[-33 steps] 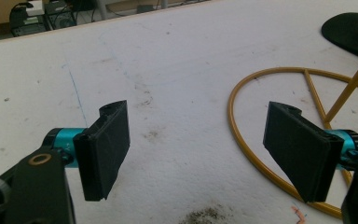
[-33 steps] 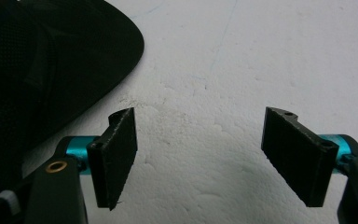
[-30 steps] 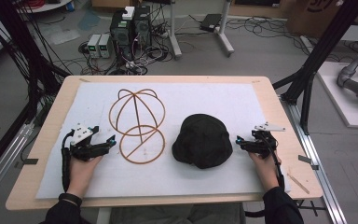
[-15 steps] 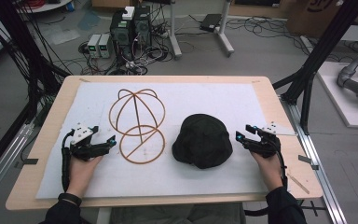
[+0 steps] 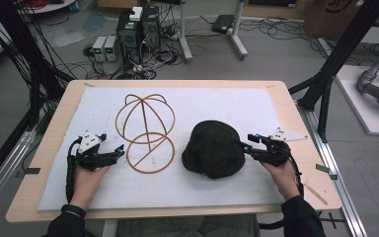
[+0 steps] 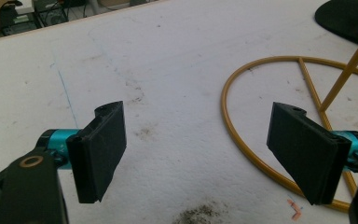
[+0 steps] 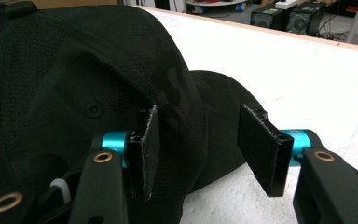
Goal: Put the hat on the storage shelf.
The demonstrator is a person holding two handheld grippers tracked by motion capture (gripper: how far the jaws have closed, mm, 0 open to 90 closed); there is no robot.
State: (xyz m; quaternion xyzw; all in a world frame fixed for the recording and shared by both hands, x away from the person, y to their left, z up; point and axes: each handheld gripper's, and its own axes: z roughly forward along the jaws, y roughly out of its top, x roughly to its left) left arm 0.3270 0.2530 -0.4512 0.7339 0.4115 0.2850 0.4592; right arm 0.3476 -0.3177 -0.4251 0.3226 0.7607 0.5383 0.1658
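Nearest me, my right gripper (image 5: 249,147) has its jaws parted around the edge of the black cap (image 5: 213,149), placed to pinch it. My left gripper (image 5: 116,151) waits unclenched beside the wire stand (image 5: 147,129), probably where the cap belongs, left of it.

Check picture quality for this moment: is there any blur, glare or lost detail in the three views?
High view: soft and low in detail, lighting even, no glare; the black cap reads as a dark blob. Left gripper view: sharp, the stains on the white mat and the wire stand are crisp. Right gripper view: the cap's weave is clear, and the background equipment is blurred.
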